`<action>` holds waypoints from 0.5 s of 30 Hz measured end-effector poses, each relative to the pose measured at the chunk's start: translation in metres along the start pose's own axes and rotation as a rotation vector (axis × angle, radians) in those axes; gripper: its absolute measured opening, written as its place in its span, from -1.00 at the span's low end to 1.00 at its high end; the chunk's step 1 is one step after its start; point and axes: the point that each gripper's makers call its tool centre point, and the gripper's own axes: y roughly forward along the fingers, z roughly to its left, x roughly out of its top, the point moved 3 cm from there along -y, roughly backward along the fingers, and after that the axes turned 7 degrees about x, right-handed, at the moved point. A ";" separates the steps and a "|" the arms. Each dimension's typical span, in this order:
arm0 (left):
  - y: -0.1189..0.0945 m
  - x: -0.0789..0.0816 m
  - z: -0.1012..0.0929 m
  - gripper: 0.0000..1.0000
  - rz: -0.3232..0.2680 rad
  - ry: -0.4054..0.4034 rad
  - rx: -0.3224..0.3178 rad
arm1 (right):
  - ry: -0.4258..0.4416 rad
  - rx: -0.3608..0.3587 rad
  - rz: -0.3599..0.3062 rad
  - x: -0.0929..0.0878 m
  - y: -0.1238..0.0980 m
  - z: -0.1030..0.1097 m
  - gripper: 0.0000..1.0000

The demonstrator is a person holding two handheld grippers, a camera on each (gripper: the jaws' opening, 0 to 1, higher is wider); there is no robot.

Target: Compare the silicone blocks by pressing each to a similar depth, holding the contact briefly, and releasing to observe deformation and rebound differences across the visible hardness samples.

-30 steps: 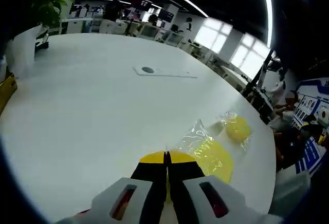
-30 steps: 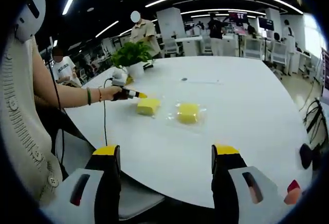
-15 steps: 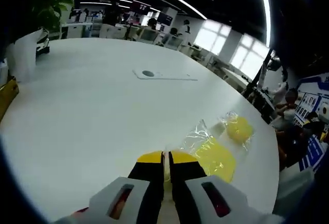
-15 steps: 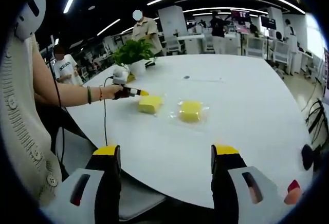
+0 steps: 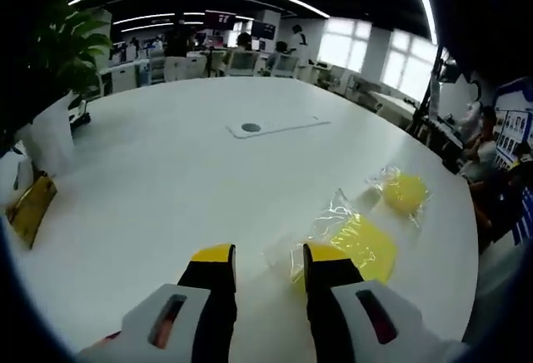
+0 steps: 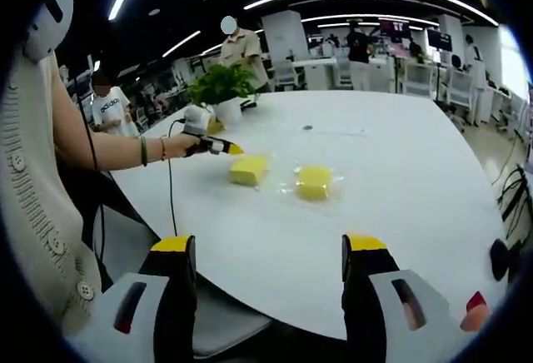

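Two yellow silicone blocks lie on the white table [image 5: 150, 163], each in clear plastic wrap. In the left gripper view the flat near block [image 5: 362, 245] sits just beyond my left gripper [image 5: 268, 255], partly behind its right jaw. The rounder block [image 5: 404, 192] lies farther right. The left jaws stand open, with crinkled wrap showing in the gap. In the right gripper view both blocks [image 6: 249, 169] [image 6: 314, 182] lie mid-table. A hand holds the left gripper [image 6: 218, 147] just left of the nearer one. My right gripper [image 6: 268, 246] hangs wide open over the table's near edge.
A flat white plate with a grey round inset [image 5: 279, 127] lies farther across the table. A potted plant [image 6: 221, 88] stands at the table's side, with a yellow object [image 5: 29, 209] near it. The person's arm [image 6: 117, 153] reaches in from the left. Other people stand behind.
My left gripper's jaws went from shut to open, and its view has drawn back a little from the near block. The right gripper has stayed open and nearly still.
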 end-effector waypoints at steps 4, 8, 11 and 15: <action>-0.016 0.007 -0.008 -0.32 -0.014 0.044 0.015 | -0.010 0.017 -0.009 0.002 0.001 0.003 0.31; -0.039 0.018 -0.024 -0.30 -0.042 0.054 0.010 | -0.022 0.033 -0.029 0.007 0.001 0.005 0.31; -0.055 0.026 -0.035 -0.28 -0.059 0.076 0.008 | -0.035 0.044 -0.047 0.011 0.001 0.006 0.31; -0.078 0.038 -0.052 -0.28 -0.091 0.093 -0.017 | -0.051 0.063 -0.073 0.016 0.000 0.007 0.31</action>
